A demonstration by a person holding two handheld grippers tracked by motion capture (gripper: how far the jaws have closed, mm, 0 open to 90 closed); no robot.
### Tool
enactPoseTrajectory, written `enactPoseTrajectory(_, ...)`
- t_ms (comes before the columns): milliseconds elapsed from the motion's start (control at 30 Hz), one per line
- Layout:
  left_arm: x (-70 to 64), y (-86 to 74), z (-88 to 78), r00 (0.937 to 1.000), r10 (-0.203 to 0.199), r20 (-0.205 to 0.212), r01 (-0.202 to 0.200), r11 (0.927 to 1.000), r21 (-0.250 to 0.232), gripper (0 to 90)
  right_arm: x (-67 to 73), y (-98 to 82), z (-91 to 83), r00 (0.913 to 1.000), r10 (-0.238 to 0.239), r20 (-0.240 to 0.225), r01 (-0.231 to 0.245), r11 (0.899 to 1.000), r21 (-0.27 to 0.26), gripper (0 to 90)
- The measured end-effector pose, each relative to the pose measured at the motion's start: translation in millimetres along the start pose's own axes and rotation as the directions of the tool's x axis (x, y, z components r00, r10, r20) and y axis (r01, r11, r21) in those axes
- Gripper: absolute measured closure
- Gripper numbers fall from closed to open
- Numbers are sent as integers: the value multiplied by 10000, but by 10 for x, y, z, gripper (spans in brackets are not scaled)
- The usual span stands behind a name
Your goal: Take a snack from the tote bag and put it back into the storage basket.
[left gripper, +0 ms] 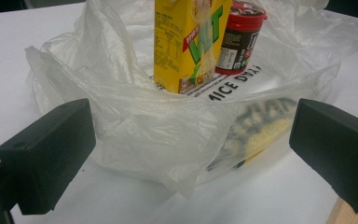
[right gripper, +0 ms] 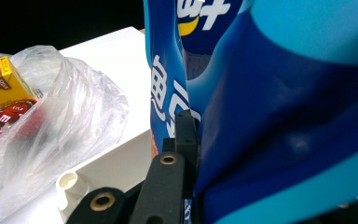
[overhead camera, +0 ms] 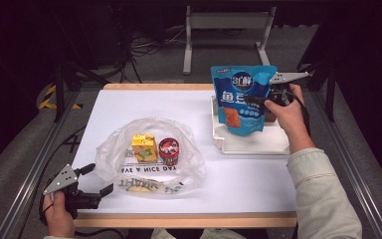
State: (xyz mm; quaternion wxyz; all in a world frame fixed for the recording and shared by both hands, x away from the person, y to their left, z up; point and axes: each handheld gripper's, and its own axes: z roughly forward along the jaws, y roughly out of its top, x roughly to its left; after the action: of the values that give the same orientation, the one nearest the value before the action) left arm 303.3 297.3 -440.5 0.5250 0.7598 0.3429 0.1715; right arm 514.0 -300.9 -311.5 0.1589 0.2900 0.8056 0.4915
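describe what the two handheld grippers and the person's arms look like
Both grippers are black, each with two blocky black jaws and a grey three-cornered plate on top. The left gripper has chunky, matte rectangular pads. The right gripper shows brass-coloured rivets in its own view and a black cable trailing along the wrist. The right arm wears a pale cream sleeve.

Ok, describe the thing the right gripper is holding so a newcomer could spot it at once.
Start at the white tray on the table's right side. Above it the right gripper is shut on a blue snack pouch, held upright. It is the only blue item; the yellow carton and red can sit in the plastic bag.
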Motion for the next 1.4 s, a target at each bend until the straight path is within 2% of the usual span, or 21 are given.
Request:
enactPoseTrajectory(600, 1, -4, 1, 10000, -29, -8, 29, 10000, -16, 8, -66, -80, 25, 10000, 46, 23, -47, 9998, 192, 861)
enactPoseTrajectory(1067, -6, 0, 7, 10000, 31, 2, -31, 10000, 3, 8, -153, -150, -39, 9992, -92, 387, 76, 9991, 405, 838)
enactPoseTrajectory(1233, -7, 1, 6, 10000, 47, 21, -47, 10000, 4, 7, -163, -157, -43, 9985, -216, 501, 194, 9989, 432, 814)
enactPoseTrajectory(1400, -9, -1, 8, 10000, 11, 27, -11, 10000, 19, 7, -178, -161, -52, 9964, -460, 716, 431, 9982, 417, 738)
